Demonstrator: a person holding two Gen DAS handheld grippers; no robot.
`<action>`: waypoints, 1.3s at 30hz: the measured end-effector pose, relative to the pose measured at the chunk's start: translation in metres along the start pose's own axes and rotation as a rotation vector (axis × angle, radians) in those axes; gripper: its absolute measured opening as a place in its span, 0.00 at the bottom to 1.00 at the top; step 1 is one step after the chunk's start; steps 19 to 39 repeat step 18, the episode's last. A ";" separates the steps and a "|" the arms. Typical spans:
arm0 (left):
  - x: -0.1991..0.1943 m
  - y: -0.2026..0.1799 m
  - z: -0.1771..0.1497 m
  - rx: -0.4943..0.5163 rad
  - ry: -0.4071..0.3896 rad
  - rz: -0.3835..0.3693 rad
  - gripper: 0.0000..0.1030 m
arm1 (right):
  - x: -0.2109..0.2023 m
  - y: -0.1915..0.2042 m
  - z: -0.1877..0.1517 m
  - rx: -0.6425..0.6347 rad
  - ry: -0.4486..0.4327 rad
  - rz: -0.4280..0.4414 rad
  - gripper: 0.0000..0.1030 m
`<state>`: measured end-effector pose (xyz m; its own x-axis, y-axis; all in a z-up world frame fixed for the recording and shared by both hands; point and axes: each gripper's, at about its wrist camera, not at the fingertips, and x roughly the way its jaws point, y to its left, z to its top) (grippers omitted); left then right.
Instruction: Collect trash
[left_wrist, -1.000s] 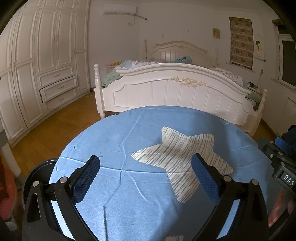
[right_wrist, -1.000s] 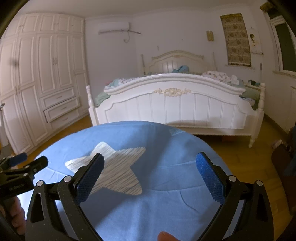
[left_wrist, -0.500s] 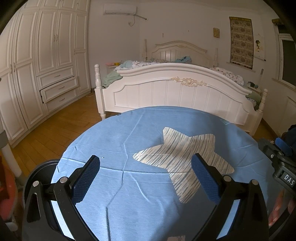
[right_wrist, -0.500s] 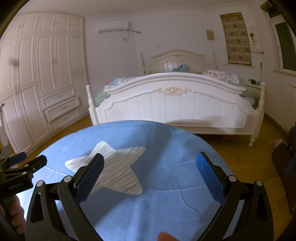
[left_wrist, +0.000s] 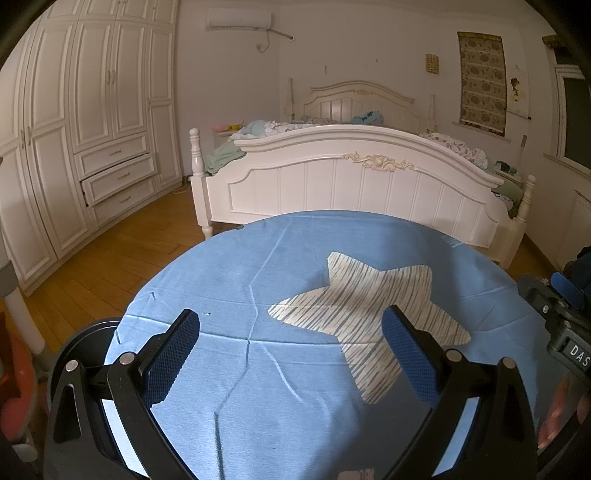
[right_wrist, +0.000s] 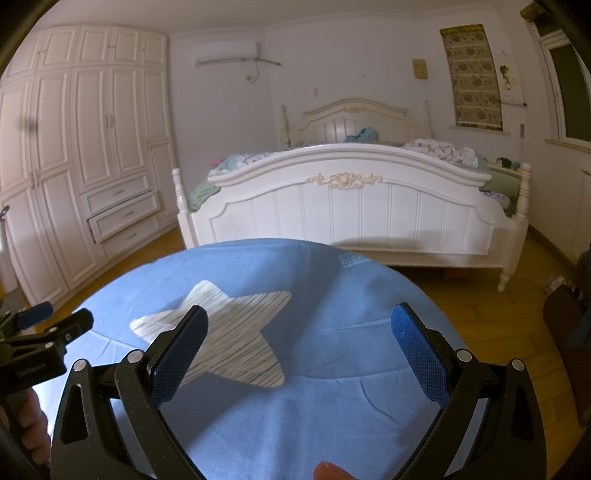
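While both grippers hang over a blue cloth (left_wrist: 303, 387) with a striped star patch (left_wrist: 369, 314) — bedroom, no trash discernible in either view.

Left gripper (left_wrist: 291, 343): jaws spread wide, holding nothing. Right gripper (right_wrist: 299, 339): likewise wide apart, nothing between them. Beyond the cloth — white bed (right_wrist: 351, 210), wardrobe (left_wrist: 92, 147), wooden floor (left_wrist: 122, 251).

I hold my left gripper (left_wrist: 291, 341) and my right gripper (right_wrist: 299, 338) side by side, both level and pointing forward, each with its blue-padded fingers (left_wrist: 170, 355) spread wide apart and nothing between them.
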<state>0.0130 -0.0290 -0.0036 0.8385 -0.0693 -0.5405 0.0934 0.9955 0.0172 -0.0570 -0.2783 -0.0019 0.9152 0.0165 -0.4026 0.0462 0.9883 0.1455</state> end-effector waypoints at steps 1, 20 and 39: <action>0.000 0.000 0.000 0.001 -0.001 0.002 0.95 | 0.000 0.000 0.000 0.000 0.000 0.000 0.95; 0.001 0.002 0.000 -0.012 0.010 -0.009 0.95 | 0.002 0.000 -0.001 0.002 0.005 0.001 0.95; 0.001 0.002 0.000 -0.012 0.010 -0.009 0.95 | 0.002 0.000 -0.001 0.002 0.005 0.001 0.95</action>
